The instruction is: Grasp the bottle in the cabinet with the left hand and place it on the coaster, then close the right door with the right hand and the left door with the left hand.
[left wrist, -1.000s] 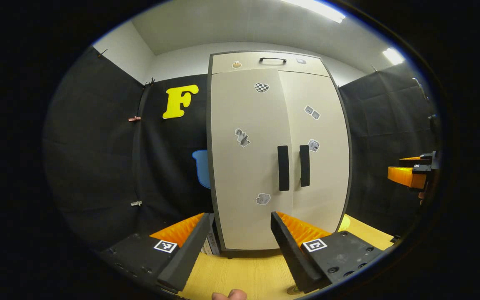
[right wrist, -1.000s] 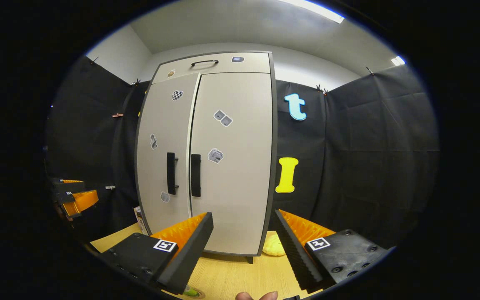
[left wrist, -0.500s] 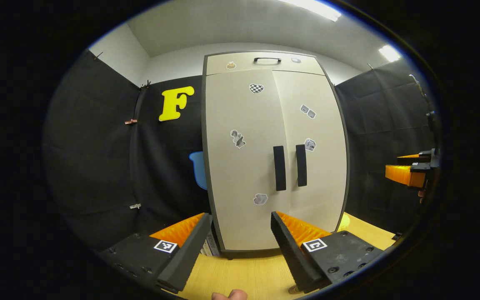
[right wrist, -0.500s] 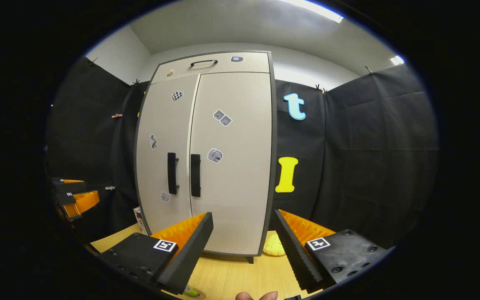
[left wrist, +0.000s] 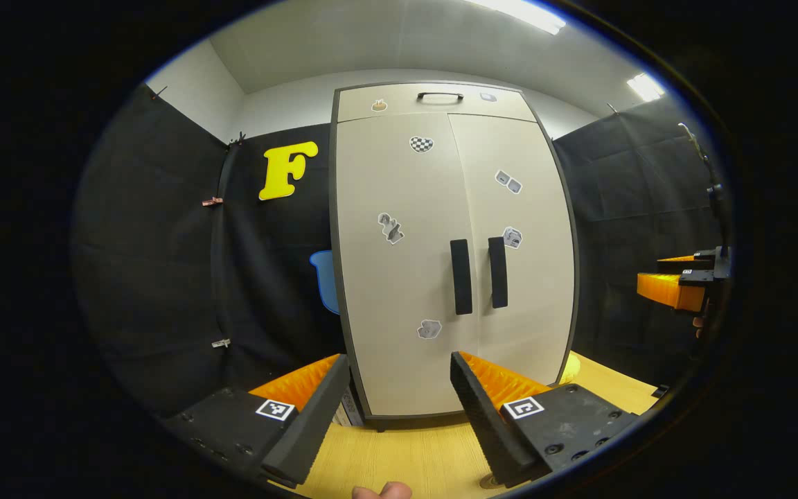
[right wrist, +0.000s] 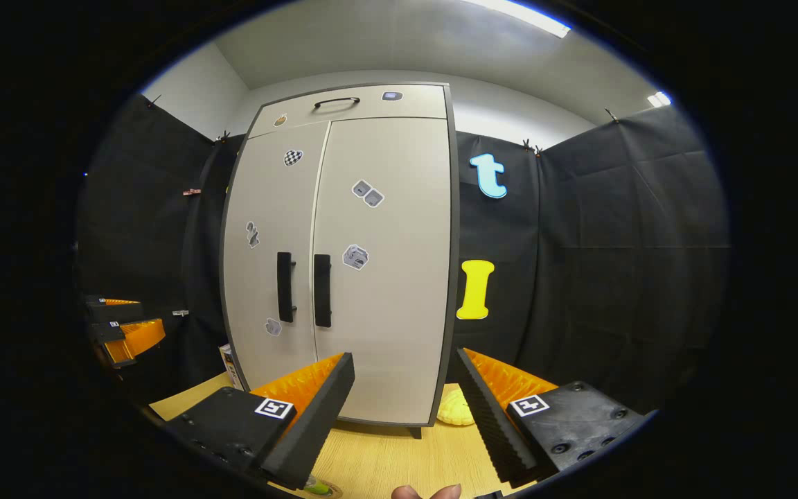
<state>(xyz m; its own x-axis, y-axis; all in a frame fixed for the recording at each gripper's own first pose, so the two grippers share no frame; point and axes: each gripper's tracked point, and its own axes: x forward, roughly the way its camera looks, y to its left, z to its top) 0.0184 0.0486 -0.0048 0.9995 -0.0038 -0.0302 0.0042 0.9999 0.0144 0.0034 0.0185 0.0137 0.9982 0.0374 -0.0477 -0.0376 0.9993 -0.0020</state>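
Note:
A beige two-door cabinet (left wrist: 433, 277) stands on the wooden table with both doors shut, so its inside and any bottle there are hidden. Two black handles (left wrist: 461, 277) (right wrist: 322, 290) sit side by side at the middle seam. My left gripper (left wrist: 399, 360) is open and empty, a short way in front of the left door's lower part. My right gripper (right wrist: 404, 355) is also open and empty, facing the right door (right wrist: 385, 277). A round coaster (right wrist: 319, 487) with something green on it peeks out under the right gripper's left finger.
The wooden table (left wrist: 406, 457) runs under the cabinet. A yellow lumpy object (right wrist: 456, 410) lies by the cabinet's right foot, and a small carton (right wrist: 229, 364) stands at its left side. The right gripper (left wrist: 676, 287) shows far right, the left gripper (right wrist: 125, 333) far left.
The cabinet has slid slightly left in the left gripper view, so that gripper has shifted a little. The right gripper view is almost unchanged. Both grippers stay open.

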